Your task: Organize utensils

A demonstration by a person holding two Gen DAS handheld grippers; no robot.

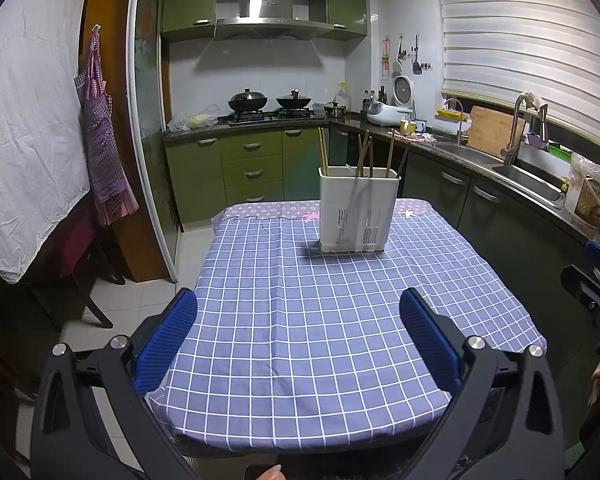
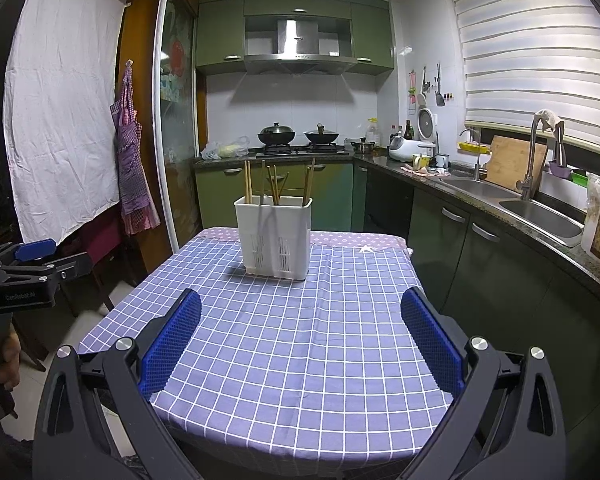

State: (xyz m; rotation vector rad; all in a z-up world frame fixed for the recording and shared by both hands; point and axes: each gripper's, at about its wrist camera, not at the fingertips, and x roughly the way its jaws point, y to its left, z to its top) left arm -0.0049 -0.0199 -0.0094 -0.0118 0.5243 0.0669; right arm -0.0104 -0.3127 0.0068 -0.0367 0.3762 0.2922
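A white slotted utensil holder (image 1: 356, 216) stands upright near the far edge of the table with the blue checked cloth (image 1: 300, 340); it also shows in the right wrist view (image 2: 275, 236). Several wooden chopsticks (image 1: 366, 154) stand in it, also seen in the right wrist view (image 2: 276, 184). My left gripper (image 1: 298, 312) is open and empty above the near part of the table. My right gripper (image 2: 300, 316) is open and empty too, well short of the holder. The other gripper shows at the edge of each view: the right gripper (image 1: 598, 276) and the left gripper (image 2: 24, 268).
A green kitchen counter with a sink (image 2: 540, 210) runs along the right. A stove with two woks (image 1: 270, 104) is at the back. A white sheet (image 1: 24, 120), an apron (image 1: 100, 128) and a dark chair (image 1: 76, 264) stand to the left of the table.
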